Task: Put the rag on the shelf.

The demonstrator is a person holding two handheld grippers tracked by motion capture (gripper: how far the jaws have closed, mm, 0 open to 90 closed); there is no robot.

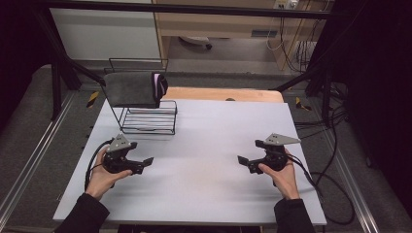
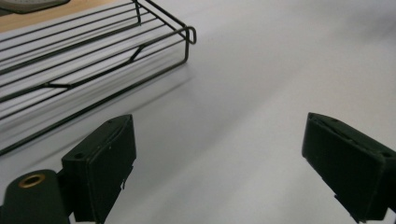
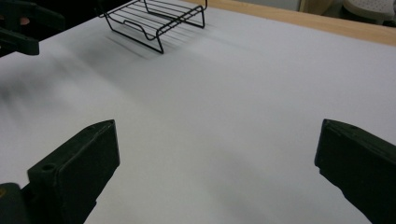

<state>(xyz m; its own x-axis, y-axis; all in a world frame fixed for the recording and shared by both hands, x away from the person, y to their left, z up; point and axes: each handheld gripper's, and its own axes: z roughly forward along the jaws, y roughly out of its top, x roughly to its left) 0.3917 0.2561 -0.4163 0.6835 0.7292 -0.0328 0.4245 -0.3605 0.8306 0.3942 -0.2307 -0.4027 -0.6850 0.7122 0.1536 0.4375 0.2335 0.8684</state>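
Note:
A black wire rack (image 1: pixel 145 119) stands at the table's back left. A folded grey towel (image 1: pixel 130 90) lies on its top shelf, with a pink and dark cloth (image 1: pixel 158 86) tucked at the towel's right end. My left gripper (image 1: pixel 145 164) rests low over the table in front of the rack, jaws pointing right, open with nothing in them. My right gripper (image 1: pixel 243 161) faces it from the right side, also open with nothing between its jaws. In the left gripper view the gripper (image 2: pixel 224 163) has the rack's lower shelf (image 2: pixel 93 60) ahead on its left. In the right gripper view the gripper (image 3: pixel 215 168) looks toward the rack (image 3: pixel 154 18).
The white table (image 1: pixel 204 145) lies bare between the two grippers. A wooden board (image 1: pixel 223 93) runs along the back edge. Cables (image 1: pixel 335 194) hang off the right side. The other gripper (image 3: pixel 18 28) shows at the top left of the right gripper view.

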